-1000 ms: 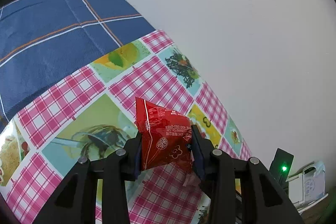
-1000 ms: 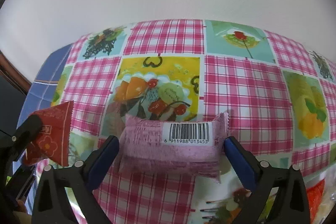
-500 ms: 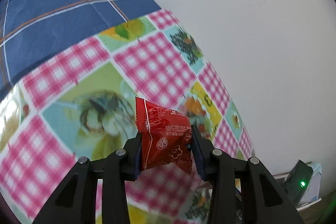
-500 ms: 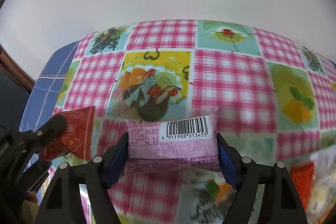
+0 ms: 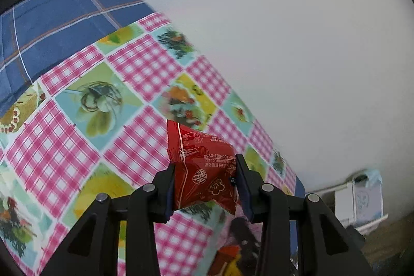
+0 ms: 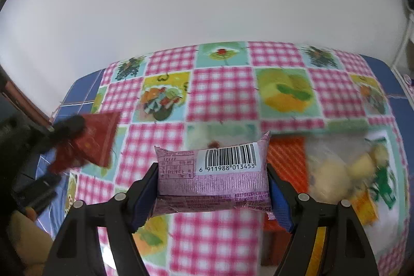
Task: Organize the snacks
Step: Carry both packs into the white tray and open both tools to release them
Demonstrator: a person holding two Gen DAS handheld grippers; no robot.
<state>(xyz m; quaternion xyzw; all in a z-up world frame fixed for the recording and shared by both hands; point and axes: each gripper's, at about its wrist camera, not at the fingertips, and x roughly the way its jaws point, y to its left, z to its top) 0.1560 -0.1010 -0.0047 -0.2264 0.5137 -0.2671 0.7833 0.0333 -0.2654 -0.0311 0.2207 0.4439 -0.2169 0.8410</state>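
Observation:
My left gripper (image 5: 204, 188) is shut on a red snack packet (image 5: 201, 167) and holds it above the pink checked tablecloth (image 5: 142, 64). The same packet (image 6: 95, 139) and left gripper (image 6: 64, 131) show blurred at the left of the right wrist view. My right gripper (image 6: 213, 188) is shut on a pink snack bar with a barcode (image 6: 214, 180), held by its two ends above the cloth (image 6: 220, 95).
An orange packet (image 6: 287, 159) and a clear bag of yellow snacks (image 6: 336, 172) lie on the cloth at the right. A blue plaid cloth (image 5: 51, 30) covers the table's far left. A white wall stands behind. White boxes (image 5: 359, 198) sit off the table's end.
Both grippers have lifted and pulled back with their packets. The right gripper closed on the pink bar and raised it; the orange packet and clear bag came into view.

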